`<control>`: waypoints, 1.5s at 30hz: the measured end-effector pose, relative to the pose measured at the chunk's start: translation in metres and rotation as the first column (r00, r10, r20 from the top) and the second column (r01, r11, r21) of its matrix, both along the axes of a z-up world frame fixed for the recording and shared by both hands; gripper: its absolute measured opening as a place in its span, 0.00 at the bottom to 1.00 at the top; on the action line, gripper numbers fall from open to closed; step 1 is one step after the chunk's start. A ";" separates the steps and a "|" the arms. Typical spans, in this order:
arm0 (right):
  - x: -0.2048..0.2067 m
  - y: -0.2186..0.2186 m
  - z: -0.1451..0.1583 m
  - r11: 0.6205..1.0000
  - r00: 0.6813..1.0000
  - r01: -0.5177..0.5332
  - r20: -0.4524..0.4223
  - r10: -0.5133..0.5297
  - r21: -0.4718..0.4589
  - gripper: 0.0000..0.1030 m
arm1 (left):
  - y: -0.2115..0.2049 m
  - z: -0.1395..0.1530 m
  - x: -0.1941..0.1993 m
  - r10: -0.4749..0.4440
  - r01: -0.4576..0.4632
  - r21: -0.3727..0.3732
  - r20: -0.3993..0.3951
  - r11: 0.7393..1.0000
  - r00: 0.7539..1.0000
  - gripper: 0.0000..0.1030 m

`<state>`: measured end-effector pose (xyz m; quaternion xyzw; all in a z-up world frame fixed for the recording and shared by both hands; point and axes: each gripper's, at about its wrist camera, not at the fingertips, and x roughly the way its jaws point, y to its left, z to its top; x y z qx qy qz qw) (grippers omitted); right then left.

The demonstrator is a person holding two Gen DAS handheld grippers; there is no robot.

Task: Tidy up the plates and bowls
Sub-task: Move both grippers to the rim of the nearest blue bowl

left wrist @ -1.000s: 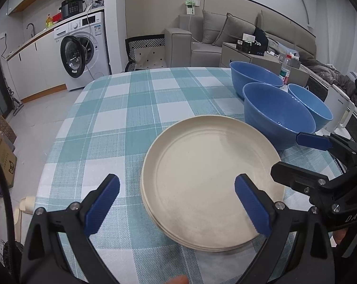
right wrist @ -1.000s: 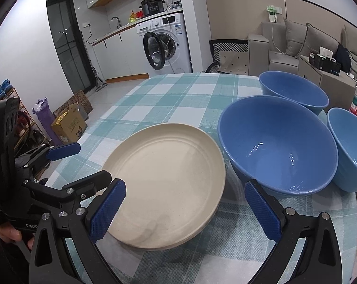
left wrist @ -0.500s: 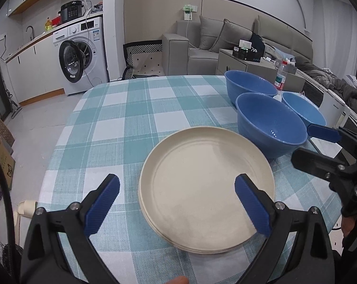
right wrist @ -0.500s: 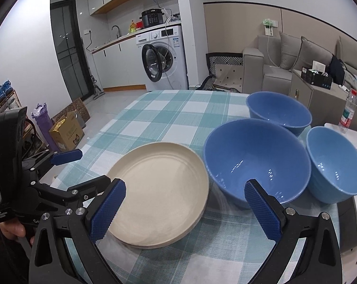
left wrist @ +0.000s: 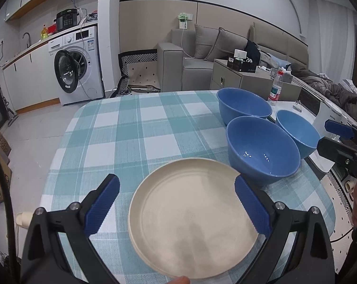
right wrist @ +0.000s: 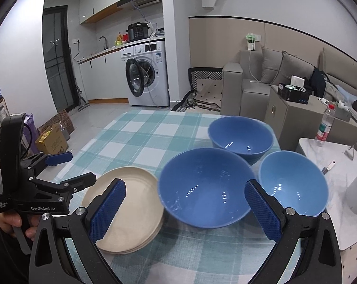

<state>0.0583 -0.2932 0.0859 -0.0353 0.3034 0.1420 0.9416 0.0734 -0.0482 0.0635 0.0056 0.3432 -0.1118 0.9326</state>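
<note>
Stack of cream plates [left wrist: 192, 217] sits on the checked tablecloth [left wrist: 135, 137] at the near edge. Everything else goes off that stack: the big blue bowl [right wrist: 203, 187] is just beside it on the right, touching or nearly so, a second bowl [right wrist: 241, 135] is behind that one, and a smaller bowl [right wrist: 293, 182] is further right. Left gripper [left wrist: 177, 204] hangs over the stack, jaws spread wide, holding nothing. Right gripper [right wrist: 185, 209] is the same, spread wide over the big bowl.
</note>
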 end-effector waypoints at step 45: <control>0.104 -0.097 0.014 0.990 0.985 0.128 -0.112 -0.134 -0.059 0.99 | -0.077 0.015 0.122 -0.111 0.110 -0.019 -0.078 0.994 0.991 0.96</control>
